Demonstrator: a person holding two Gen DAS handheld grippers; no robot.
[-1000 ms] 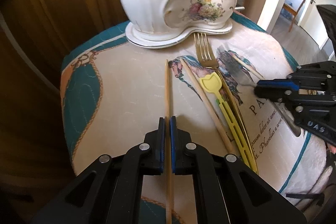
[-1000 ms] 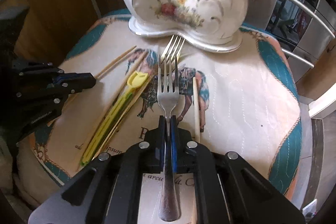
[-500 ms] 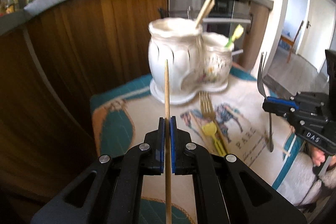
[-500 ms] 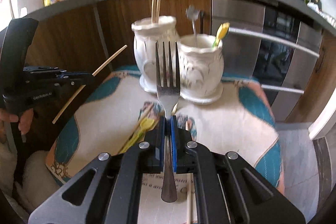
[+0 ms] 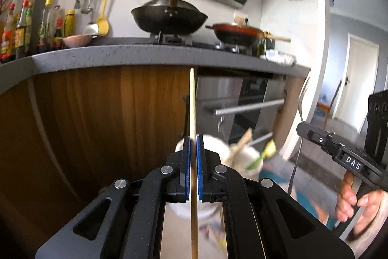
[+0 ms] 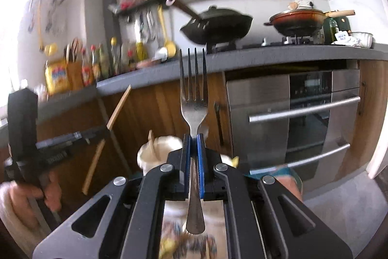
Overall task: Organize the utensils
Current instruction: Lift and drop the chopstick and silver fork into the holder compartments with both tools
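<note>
- Below my left gripper [image 5: 193, 137] I see the white holder [image 5: 213, 149] only as a blur; most of it is hidden behind the black fingers, and I cannot tell its compartments apart.
- On the left wrist view the chopstick [image 5: 192, 101] stands upright, pinched between the blue pads; its lower end is cut off by the picture edge.
- My right gripper [image 6: 193, 137] is pressed on the neck of the fork [image 6: 193, 89], tines up, handle end hanging toward the camera.
- Under the fork, the printed cloth [image 6: 194, 244] is smeared; I cannot read what lies on it.
- At the edges of both views I see a hand [image 5: 351, 200] on the other gripper's handle, partly cut off.
- Behind all this stand the grey counter [image 5: 145, 56], a black wok [image 5: 169, 16], a red pan [image 5: 238, 32] and the steel oven [image 6: 303, 118], well apart from the utensils.
</note>
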